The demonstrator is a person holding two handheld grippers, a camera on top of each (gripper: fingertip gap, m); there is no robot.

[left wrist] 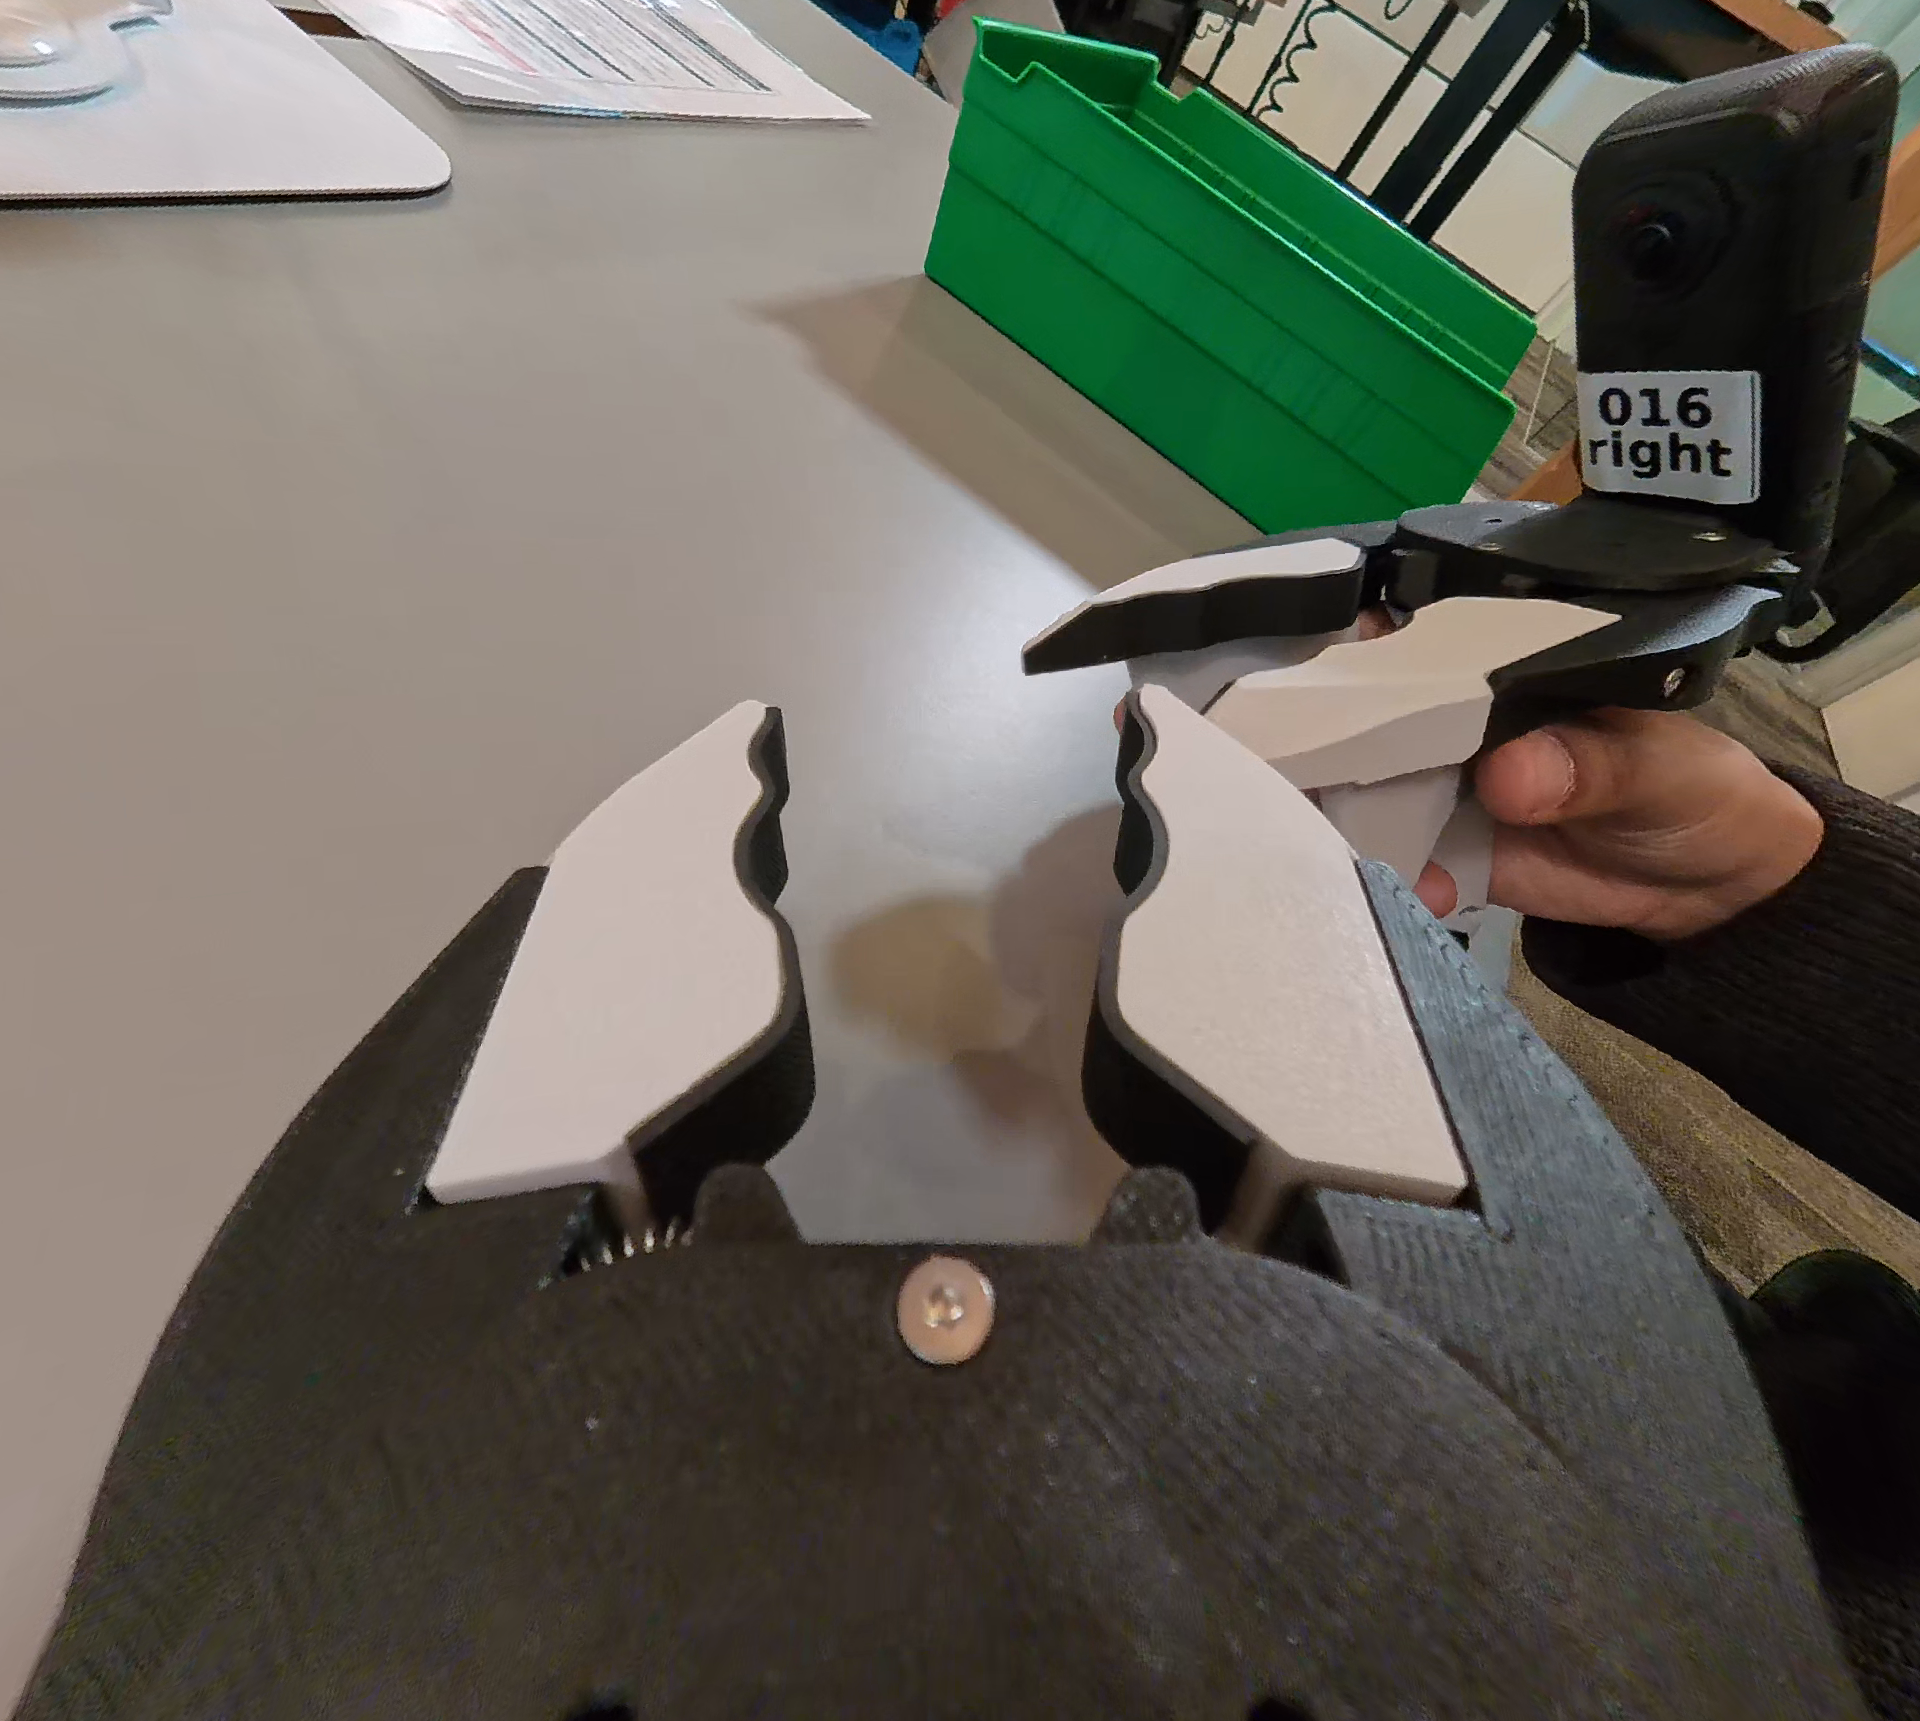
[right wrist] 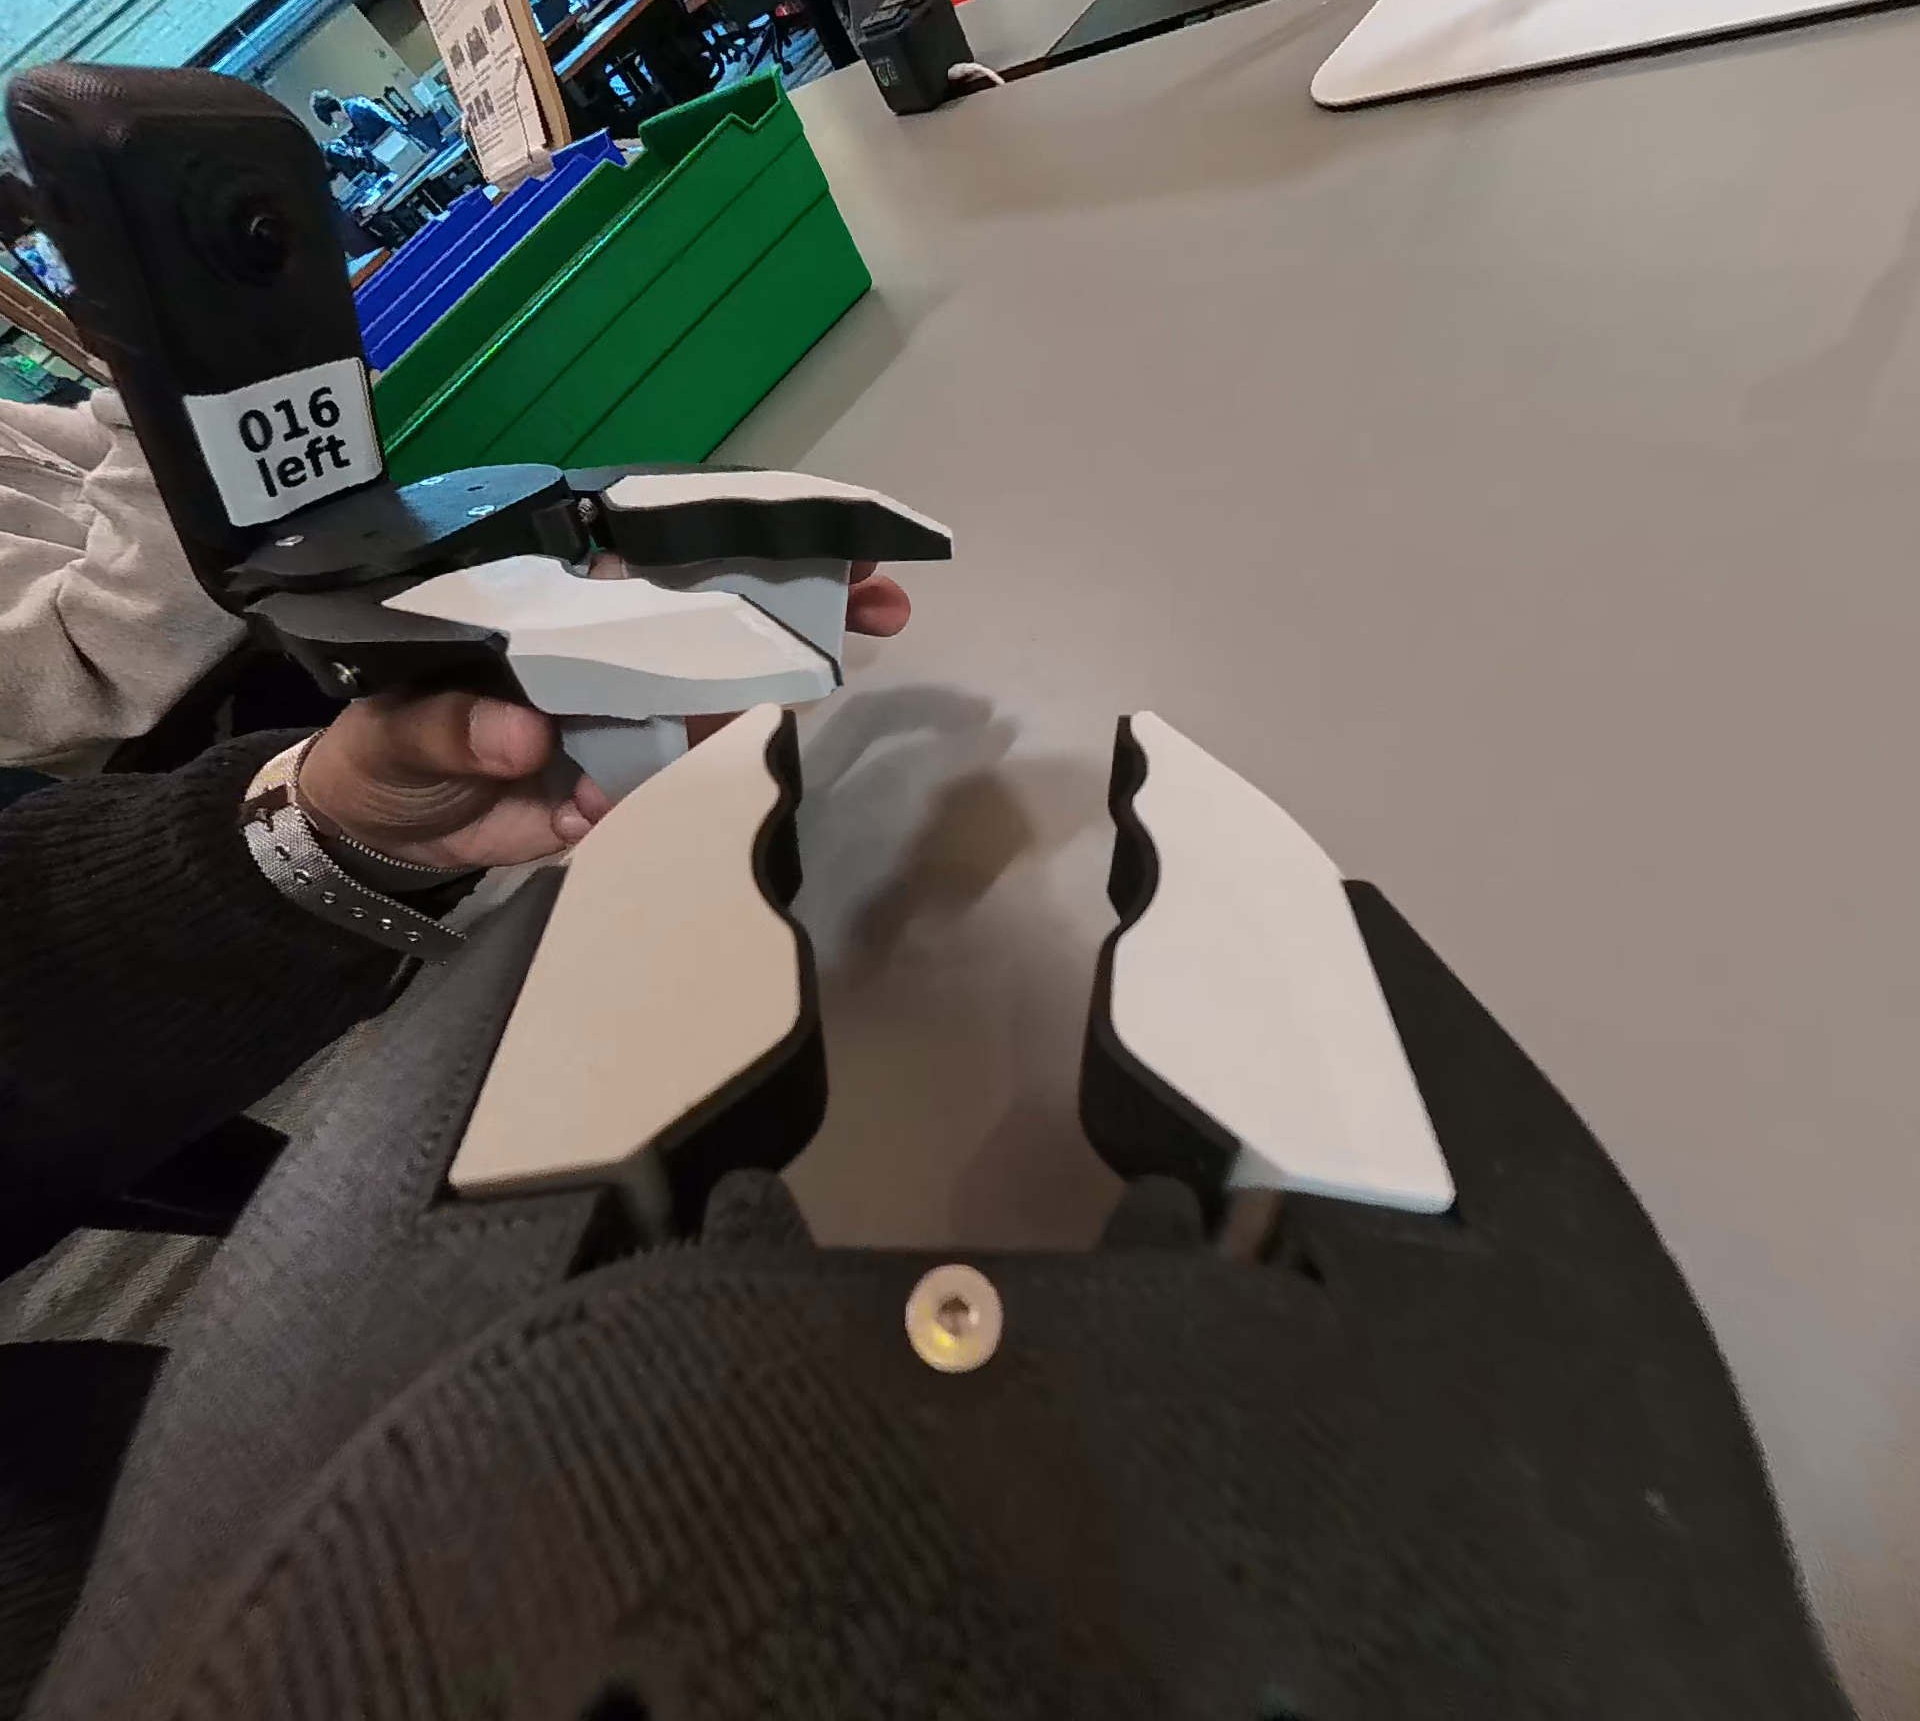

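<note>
Left wrist view: gripper (left wrist: 951, 721) (empty) above table (left wrist: 520, 528)

Black ribbed body and pale grey finger plates with black wavy inner edges on the left claw (left wrist: 951, 726). Same black and pale grey on the right claw (right wrist: 956, 731). Plain matte grey across the surface (left wrist: 416, 528). Bright green bin (left wrist: 1195, 300), with deep blue bins (right wrist: 468, 258) behind it in the right wrist view. White mat (left wrist: 208, 113) edged in black. White printed sheet (left wrist: 540, 19) with dark and red lines. Black camera (left wrist: 1714, 237) bearing a white label with black print. Black knit sleeve (left wrist: 1766, 923); silver studded watch strap (right wrist: 322, 871).
</note>
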